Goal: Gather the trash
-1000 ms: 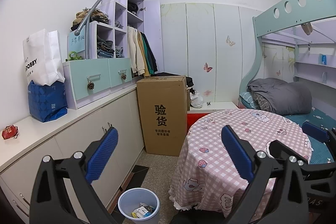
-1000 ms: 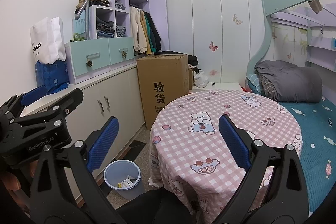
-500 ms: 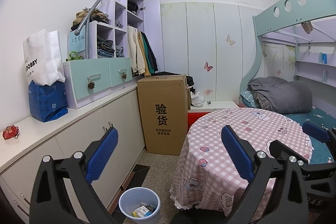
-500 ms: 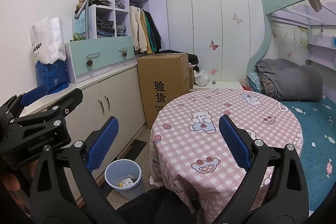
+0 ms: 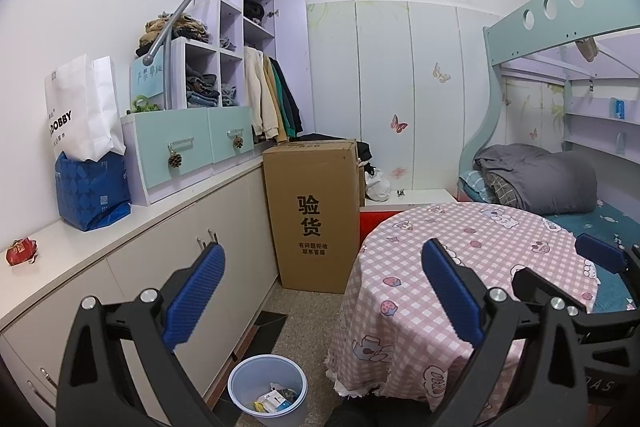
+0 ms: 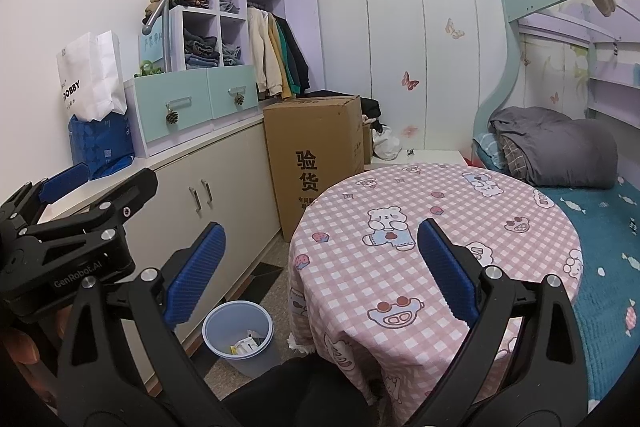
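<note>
Room: small bedroom. Round tabletop (image 6: pixel 436 227) w/ pink checked cloth, cartoon print; no loose items seen on it. Bunk bed (image 6: pixel 600 211) at right, teal cover, grey duvet (image 6: pixel 560 151) bunched at far end. Low cabinet run (image 5: pixel 160 235) along left wall; its top carries a blue bag (image 5: pixel 92 195), a white paper bag (image 5: pixel 80 107) standing in it, a teal two-drawer unit (image 5: pixel 192 147) w/ shelving above. Small red wrapper (image 5: pixel 20 251) lies on cabinet top near left edge, well apart from blue bag. Tall cardboard box (image 5: pixel 316 211) on floor betw. cabinet and tabletop.

Trash bin (image 5: pixel 268 391): pale blue, upright on floor, just beside cabinet base and near cloth hem. Holds several pieces of paper/packaging trash (image 5: pixel 272 401); contents too small to ID further.

Left hand-held gripper (image 5: pixel 320 295): released, blue pads wide apart, nothing betw. them, touching nothing. Held above floor/bin area.

Right hand-held gripper (image 6: pixel 320 267): likewise released, wide apart, empty. Held over near edge of tabletop, no contact. Left unit's body visible at its left in right-wrist view.
</note>
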`<state>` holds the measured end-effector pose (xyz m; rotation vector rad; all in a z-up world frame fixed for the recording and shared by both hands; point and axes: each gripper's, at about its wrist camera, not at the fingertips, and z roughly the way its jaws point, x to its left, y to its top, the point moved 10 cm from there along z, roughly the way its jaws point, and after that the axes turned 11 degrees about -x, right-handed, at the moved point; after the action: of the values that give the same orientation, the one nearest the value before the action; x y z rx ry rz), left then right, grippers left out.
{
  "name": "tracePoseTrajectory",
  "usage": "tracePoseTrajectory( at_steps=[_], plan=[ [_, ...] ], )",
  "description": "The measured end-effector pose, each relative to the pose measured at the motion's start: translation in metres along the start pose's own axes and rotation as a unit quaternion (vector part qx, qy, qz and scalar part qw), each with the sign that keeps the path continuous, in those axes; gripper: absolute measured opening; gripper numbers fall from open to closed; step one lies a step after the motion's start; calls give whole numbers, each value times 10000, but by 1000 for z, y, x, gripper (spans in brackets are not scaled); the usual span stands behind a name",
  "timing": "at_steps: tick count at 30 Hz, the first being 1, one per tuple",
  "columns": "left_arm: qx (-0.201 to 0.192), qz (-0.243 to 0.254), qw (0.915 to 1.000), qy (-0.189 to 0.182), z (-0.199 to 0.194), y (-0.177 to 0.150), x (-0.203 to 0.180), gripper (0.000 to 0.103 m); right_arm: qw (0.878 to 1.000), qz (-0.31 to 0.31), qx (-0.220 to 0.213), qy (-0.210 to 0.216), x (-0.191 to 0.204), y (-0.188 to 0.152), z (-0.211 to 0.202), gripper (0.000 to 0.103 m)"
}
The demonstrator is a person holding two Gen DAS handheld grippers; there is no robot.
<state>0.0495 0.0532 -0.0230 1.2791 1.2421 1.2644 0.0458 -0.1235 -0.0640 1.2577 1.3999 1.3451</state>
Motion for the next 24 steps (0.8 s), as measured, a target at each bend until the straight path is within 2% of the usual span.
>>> tracePoseTrajectory(
  at_steps=[15, 24],
  plan=[
    [121, 24, 9999, 81, 15, -7, -1, 97, 9999, 33, 125, 42, 1, -4, 18, 95],
    [398, 95, 9990, 176, 38, -23, -7, 97, 9990, 165, 399, 72, -10, -21, 45, 95]
  ],
)
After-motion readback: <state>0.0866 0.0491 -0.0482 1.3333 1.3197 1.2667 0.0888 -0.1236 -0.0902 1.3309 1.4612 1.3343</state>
